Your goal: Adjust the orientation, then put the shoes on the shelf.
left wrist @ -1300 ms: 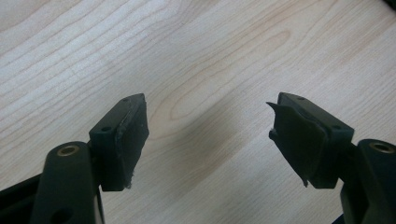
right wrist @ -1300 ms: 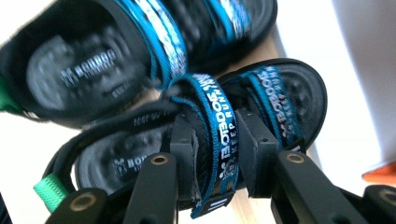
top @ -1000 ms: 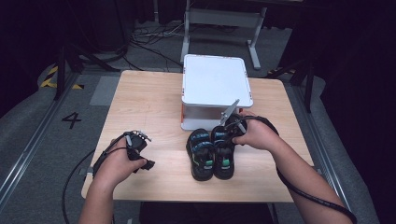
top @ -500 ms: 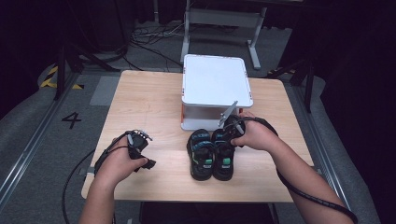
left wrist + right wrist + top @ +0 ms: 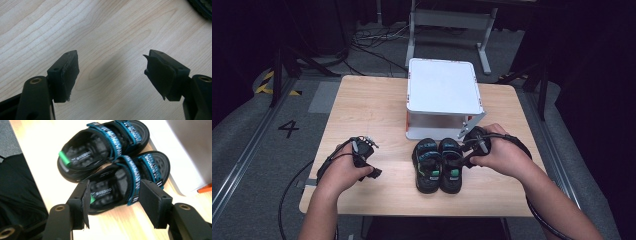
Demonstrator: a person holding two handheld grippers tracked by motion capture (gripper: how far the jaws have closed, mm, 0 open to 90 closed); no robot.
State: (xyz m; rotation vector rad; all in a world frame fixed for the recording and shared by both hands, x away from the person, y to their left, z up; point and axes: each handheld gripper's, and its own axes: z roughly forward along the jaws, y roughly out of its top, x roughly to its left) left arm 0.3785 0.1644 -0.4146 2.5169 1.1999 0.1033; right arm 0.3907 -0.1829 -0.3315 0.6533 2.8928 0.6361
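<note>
Two black sandals with blue straps lie side by side at the table's front middle, the left sandal (image 5: 428, 169) and the right sandal (image 5: 451, 166). My right gripper (image 5: 466, 153) hovers just right of them. Its jaws have just been opening and now stand apart, touching nothing. In the right gripper view the right gripper (image 5: 113, 202) frames the nearer sandal (image 5: 130, 180) below it, with the other sandal (image 5: 105, 145) beyond. My left gripper (image 5: 368, 159) rests low at the front left, open. The left gripper (image 5: 111, 72) has bare wood between its jaws and a sandal's edge (image 5: 202, 7) at the top right.
A white box (image 5: 443, 95) stands on the wooden table (image 5: 367, 110) right behind the sandals; its wall (image 5: 190, 150) lies close to their toes. Cables trail from both grippers off the front edge. A metal stand (image 5: 452, 20) is on the floor beyond.
My right gripper has let go of the right sandal, opened, and drawn up and to the right. The sandals and the left hand stay where they were.
</note>
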